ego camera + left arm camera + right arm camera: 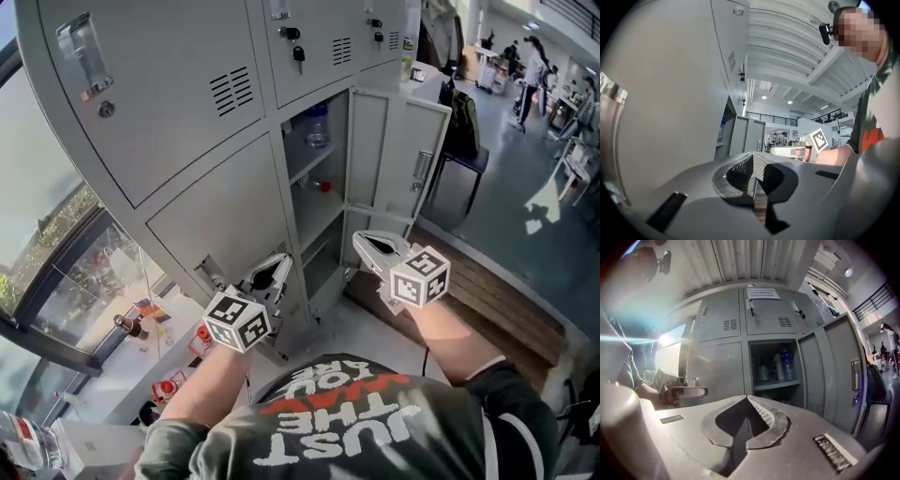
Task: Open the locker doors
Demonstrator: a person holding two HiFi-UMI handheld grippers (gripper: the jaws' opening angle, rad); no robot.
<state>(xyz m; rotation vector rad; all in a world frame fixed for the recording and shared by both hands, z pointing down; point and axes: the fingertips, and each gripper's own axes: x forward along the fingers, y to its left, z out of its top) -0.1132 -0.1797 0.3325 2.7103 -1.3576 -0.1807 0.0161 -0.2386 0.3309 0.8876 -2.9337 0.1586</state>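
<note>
Both your tongs are clenched with nothing in them: the left gripper (277, 271) shows its pads meeting at the tips, and so does the right gripper (368, 246). One locker is done, its open door (386, 155) swung out to the right and a bottle (317, 127) on the shelf inside. The next one to open is probably the closed door (220, 225) to its left. Its handle (208, 275) lies just left of the left gripper's tips, near but not touching, and its long axis runs up and down the door. Your left hand is plainly the nearer; the right hangs in front of the open compartment, well away from that handle. You would need to release the jaws before they can take the handle.

Writing: your shirt (347, 422) reads "JUST THE" (upside down from the head view), with more words below it. The notice (762, 293) on the upper locker is too small to read, as is the bottle's label.
</note>
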